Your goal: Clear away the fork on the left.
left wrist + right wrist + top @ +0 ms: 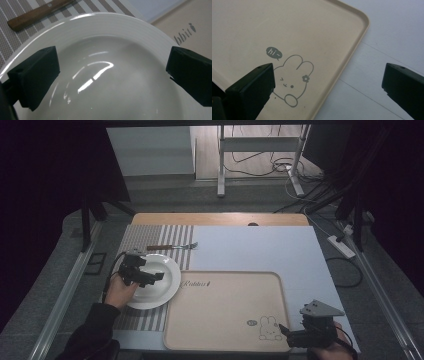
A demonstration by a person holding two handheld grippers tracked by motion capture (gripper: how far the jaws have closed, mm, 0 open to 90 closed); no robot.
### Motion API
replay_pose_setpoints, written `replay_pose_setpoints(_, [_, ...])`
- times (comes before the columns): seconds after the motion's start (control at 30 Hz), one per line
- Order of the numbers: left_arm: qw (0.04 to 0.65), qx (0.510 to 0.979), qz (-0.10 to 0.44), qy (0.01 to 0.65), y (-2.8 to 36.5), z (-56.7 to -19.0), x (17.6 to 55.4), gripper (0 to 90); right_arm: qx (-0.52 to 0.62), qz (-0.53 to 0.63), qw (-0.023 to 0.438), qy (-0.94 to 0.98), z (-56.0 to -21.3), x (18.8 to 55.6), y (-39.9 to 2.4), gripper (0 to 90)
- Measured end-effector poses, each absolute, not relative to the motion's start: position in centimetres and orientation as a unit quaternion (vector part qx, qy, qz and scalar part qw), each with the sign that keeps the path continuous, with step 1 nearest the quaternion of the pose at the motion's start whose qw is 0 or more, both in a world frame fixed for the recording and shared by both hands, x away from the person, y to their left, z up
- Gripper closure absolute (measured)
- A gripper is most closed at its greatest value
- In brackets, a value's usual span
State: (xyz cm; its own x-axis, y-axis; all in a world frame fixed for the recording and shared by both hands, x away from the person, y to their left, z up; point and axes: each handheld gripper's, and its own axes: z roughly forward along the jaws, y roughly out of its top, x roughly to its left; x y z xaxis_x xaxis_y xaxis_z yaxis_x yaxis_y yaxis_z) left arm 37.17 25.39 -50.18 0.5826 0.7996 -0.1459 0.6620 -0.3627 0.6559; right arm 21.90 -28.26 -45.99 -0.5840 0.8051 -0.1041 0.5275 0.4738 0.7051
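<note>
White round plate [165,287], glossy and empty, sits upright on the striped placemat [150,237], just left of the beige tray [220,320]. Tray lies flat with a rabbit print at its near right corner.

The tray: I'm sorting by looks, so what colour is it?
Beige tray with a grey rabbit print, best seen in the right gripper view.

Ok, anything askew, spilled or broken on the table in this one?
Nothing stands out. The white plate sits flat and empty on the striped mat, the beige tray lies square and bare, and the fork rests on the mat behind the plate. Both grippers, left and right, are open.
</note>
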Motion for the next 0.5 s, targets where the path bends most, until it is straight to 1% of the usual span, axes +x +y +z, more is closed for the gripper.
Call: replay_pose_setpoints(0.5, [0.344,0.822,0.109,0.440,24.4,-49.7,41.9,1.3,0.398,0.317,0.213,0.834,-46.0,21.9,-28.2,0.0])
